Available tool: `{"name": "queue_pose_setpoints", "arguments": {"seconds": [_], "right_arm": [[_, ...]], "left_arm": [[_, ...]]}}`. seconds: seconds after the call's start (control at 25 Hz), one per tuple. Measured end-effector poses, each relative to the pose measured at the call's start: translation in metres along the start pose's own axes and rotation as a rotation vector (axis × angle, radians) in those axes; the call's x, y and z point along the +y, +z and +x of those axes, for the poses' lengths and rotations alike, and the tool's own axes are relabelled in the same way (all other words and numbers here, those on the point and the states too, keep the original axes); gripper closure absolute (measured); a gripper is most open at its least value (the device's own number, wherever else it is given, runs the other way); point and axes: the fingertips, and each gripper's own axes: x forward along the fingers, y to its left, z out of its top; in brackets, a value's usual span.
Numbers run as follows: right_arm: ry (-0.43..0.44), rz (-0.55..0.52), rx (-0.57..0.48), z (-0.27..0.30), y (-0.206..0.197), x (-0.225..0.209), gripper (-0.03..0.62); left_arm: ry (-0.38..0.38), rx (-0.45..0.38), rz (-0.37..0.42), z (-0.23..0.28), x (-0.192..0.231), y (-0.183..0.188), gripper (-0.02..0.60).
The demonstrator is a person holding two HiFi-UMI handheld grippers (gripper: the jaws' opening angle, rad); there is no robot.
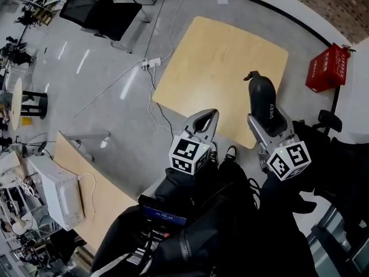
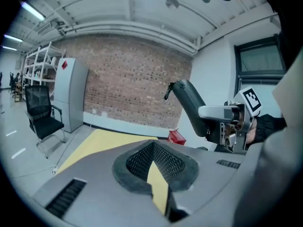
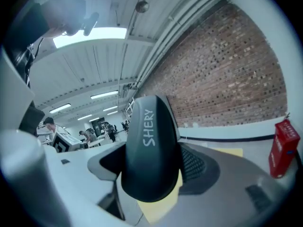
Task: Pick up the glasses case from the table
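Gripping the black glasses case (image 1: 260,91) by one end in the right tool (image 1: 270,126), clear above the yellow bench (image 1: 219,68); holding the left tool (image 1: 203,123) narrow, empty, aside.

"SHERY" on glasses case (image 3: 151,150)

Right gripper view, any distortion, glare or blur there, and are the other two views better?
Right gripper view: heavy fisheye bends the red brick wall, corners vignette black, the white ceiling light panel blows out, yet the dark grey hard glasses case reads sharp. Left gripper view: same curvature and dark rim. Head view: glare streaks on the grey floor, dark lower half.
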Motion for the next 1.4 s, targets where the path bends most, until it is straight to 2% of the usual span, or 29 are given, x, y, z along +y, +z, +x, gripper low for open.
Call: {"name": "queue_pose_setpoints", "arguments": {"seconds": [0.28, 0.84, 1.12, 1.4], "right_arm": [[0.019, -0.113, -0.163, -0.032, 0.08, 0.025, 0.25], [0.039, -0.18, -0.37, -0.067, 0.17, 0.06, 0.25], [0.029, -0.223, -0.43, -0.068, 0.197, 0.075, 0.25], [0.042, -0.245, -0.466, -0.07, 0.203, 0.083, 0.25]], "left_arm": [[-0.003, -0.161, 0.083, -0.016, -0.021, 0.084, 0.583], [-0.023, -0.359, 0.192, -0.043, -0.036, 0.189, 0.583], [-0.038, -0.436, 0.236, -0.06, -0.04, 0.227, 0.583], [-0.048, -0.493, 0.273, -0.066, -0.049, 0.243, 0.583]]}}
